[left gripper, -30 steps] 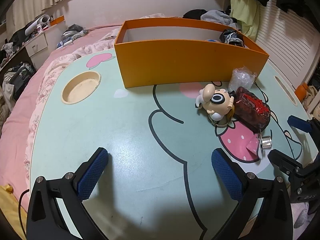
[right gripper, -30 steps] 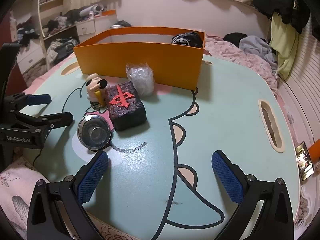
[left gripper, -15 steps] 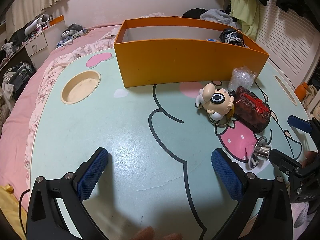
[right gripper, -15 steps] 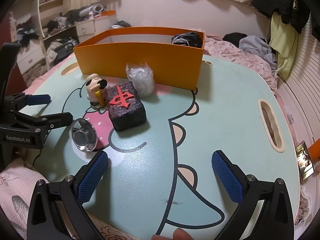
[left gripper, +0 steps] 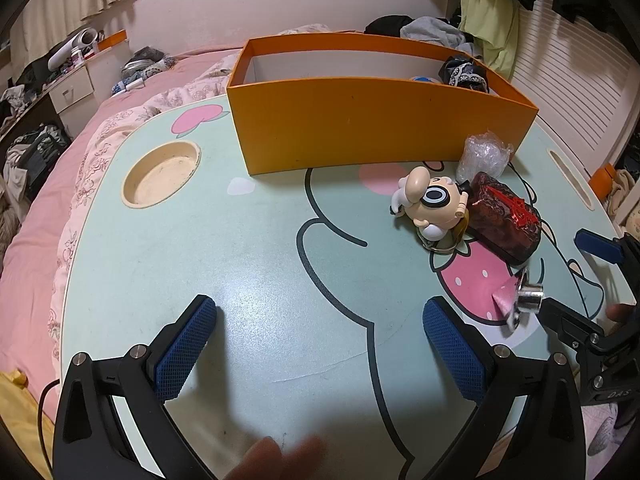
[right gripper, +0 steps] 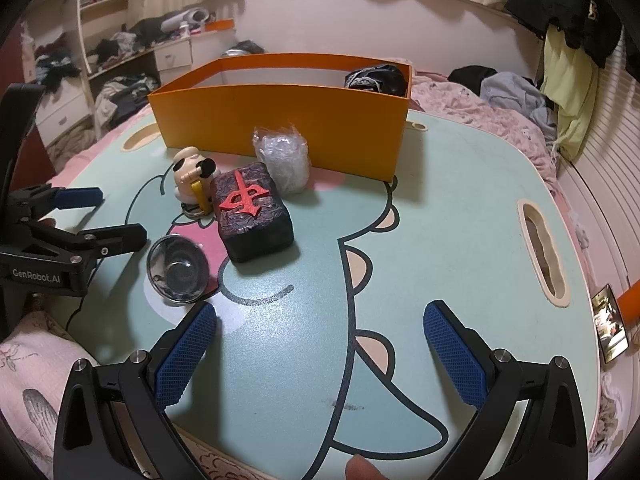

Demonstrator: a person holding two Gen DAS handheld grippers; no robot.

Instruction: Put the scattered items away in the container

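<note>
The bench (right gripper: 460, 216) is a smooth, pale green board with rounded edges and a printed cartoon drawing; it has one round recess (left gripper: 160, 174) at about 10 o'clock in the left wrist view and a slot-shaped cut-out (right gripper: 542, 252) at 3 o'clock in the right wrist view. The container (left gripper: 376, 128) is one rectangular orange box of stiff card with white inner walls, standing at 12 o'clock, and a dark crumpled cloth (right gripper: 376, 76) lies in its right end. Four loose items lie in front of it, at about 10 o'clock in the right wrist view: one plastic cartoon figure (right gripper: 192, 178) with a cream round head, one dark block (right gripper: 250, 210) with a marbled surface and a raised red character on top, one crinkled clear plastic bag (right gripper: 284, 158) just beside the box wall, and one shiny metal bowl (right gripper: 178, 270), round and tilted on its side. The figure touches the block. The left gripper (left gripper: 320, 346) is wide open and holds nothing; its two fingers carry blue pads (left gripper: 186, 354) with a fine grid texture. The right gripper (right gripper: 320, 346) is also wide open and empty, with the bowl just beside its left pad (right gripper: 186, 354).
</note>
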